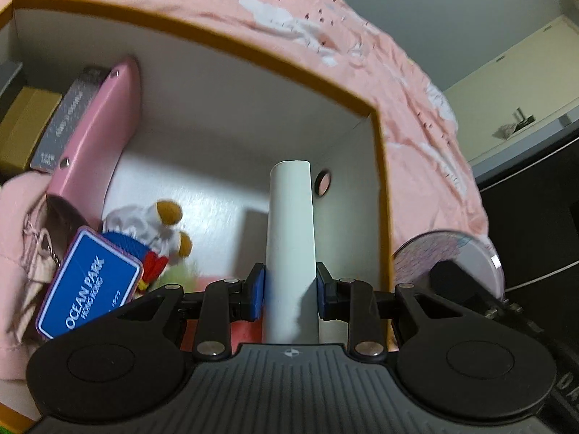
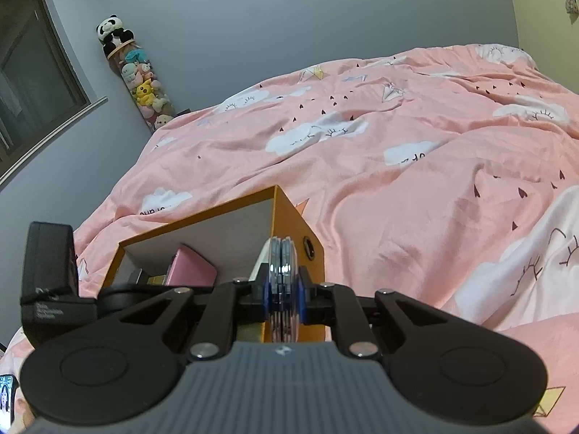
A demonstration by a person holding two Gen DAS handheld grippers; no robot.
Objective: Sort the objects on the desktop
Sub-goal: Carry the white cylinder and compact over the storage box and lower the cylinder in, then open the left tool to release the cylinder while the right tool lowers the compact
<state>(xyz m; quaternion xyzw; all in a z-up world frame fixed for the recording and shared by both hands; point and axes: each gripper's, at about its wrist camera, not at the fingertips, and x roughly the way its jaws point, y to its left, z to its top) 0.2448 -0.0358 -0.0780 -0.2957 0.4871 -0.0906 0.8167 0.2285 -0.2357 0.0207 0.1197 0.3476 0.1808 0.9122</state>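
Item: white tube (image 1: 291,249), lying lengthwise along the line of the left gripper (image 1: 291,287), its far end pointing into the open orange-rimmed box (image 1: 380,152) on the pink bedspread (image 1: 362,36). The blue pads (image 1: 257,289) are pressing its sides, jaws standing narrow on it. Box contents: pink case (image 1: 97,130), plush toy (image 1: 159,231), blue tag (image 1: 90,282).

Item: stack of discs (image 2: 282,267), standing on edge in the right gripper (image 2: 284,298), which is clamping it almost closed, just outside the box's right wall (judged to be waiting its turn). The left hand is the nearer to the box interior.
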